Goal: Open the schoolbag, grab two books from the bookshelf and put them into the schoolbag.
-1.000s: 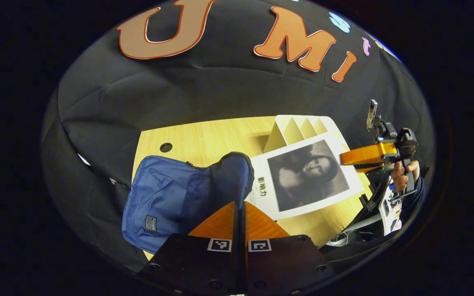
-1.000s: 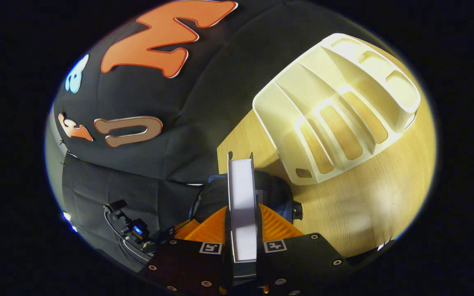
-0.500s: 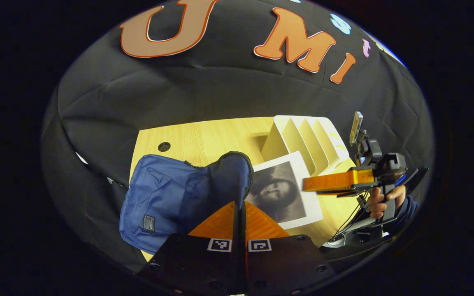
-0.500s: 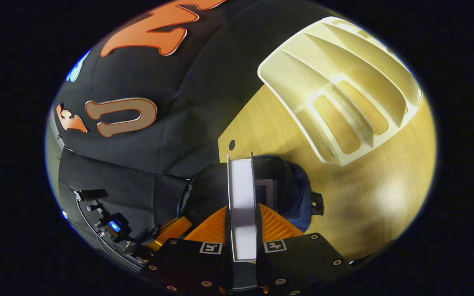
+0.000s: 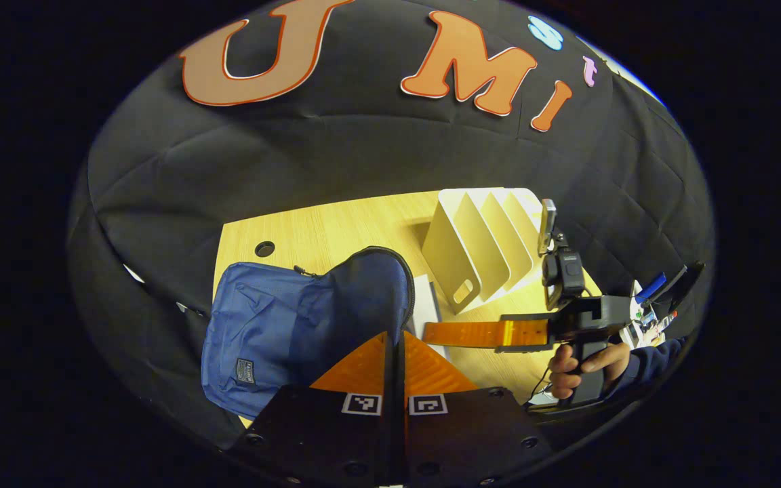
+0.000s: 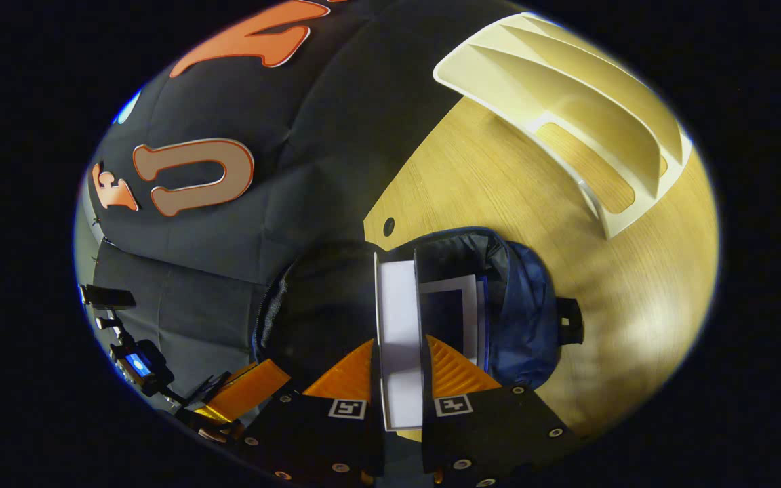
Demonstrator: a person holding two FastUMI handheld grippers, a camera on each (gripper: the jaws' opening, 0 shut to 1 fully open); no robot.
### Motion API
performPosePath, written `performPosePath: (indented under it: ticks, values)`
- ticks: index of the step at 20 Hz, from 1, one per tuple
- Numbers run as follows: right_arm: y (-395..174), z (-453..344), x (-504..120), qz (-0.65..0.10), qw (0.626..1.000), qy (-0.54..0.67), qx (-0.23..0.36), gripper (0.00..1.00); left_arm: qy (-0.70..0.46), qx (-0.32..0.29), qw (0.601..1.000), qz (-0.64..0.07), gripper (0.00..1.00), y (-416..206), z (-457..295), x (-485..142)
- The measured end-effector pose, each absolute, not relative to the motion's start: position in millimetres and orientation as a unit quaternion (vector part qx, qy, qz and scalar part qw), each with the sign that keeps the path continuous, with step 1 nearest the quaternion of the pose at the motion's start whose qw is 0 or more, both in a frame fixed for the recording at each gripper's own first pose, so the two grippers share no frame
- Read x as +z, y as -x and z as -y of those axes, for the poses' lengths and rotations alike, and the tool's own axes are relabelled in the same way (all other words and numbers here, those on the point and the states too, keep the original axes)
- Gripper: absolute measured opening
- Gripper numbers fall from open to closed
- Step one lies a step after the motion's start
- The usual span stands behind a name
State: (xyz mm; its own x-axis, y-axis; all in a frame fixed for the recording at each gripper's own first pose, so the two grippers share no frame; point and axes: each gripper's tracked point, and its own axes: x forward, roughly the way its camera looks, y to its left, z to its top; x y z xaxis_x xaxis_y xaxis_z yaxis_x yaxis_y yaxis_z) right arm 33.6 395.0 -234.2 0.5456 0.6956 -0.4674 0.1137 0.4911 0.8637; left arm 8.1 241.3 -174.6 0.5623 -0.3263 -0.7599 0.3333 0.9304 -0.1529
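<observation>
Fingers of the right gripper [image 6: 401,352] clamp a white book [image 6: 398,318] edge-on, its far end already inside the blue schoolbag [image 6: 519,305], beside another book [image 6: 455,315] lodged there. The left gripper [image 5: 394,359] is pressed shut on the bag's lifted flap [image 5: 370,291], apparently keeping the mouth open. The cream bookshelf [image 5: 482,240] stands empty on the wooden table [image 5: 336,227], nearby.

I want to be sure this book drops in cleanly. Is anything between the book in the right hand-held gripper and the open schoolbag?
Nothing visible blocks it. The book in the right hand-held gripper points into the schoolbag mouth, which the left hand-held gripper holds up by the flap. Another book already inside sits beside it.
</observation>
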Motion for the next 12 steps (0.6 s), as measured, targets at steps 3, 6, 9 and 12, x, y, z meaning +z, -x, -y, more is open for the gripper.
performPosePath:
  ticks: [3, 6, 9, 12]
  values:
    - [-36.2, -408.5, -239.3, -0.436, 0.739, -0.472, 0.203, 0.22, -0.015, -0.193, 0.880, -0.433, 0.01, -6.5, -238.0, -174.8]
    - [-33.5, -424.4, -244.7, -0.440, 0.731, -0.475, 0.217, 0.22, -0.030, -0.204, 0.876, -0.435, 0.01, -5.2, -233.0, -174.1]
    - [-36.4, -435.6, -250.5, -0.434, 0.730, -0.479, 0.222, 0.22, -0.043, -0.216, 0.871, -0.439, 0.01, -4.2, -224.4, -175.5]
    - [-36.7, -450.8, -260.3, -0.440, 0.729, -0.475, 0.224, 0.22, -0.052, -0.223, 0.867, -0.442, 0.01, -0.5, -220.1, -177.3]
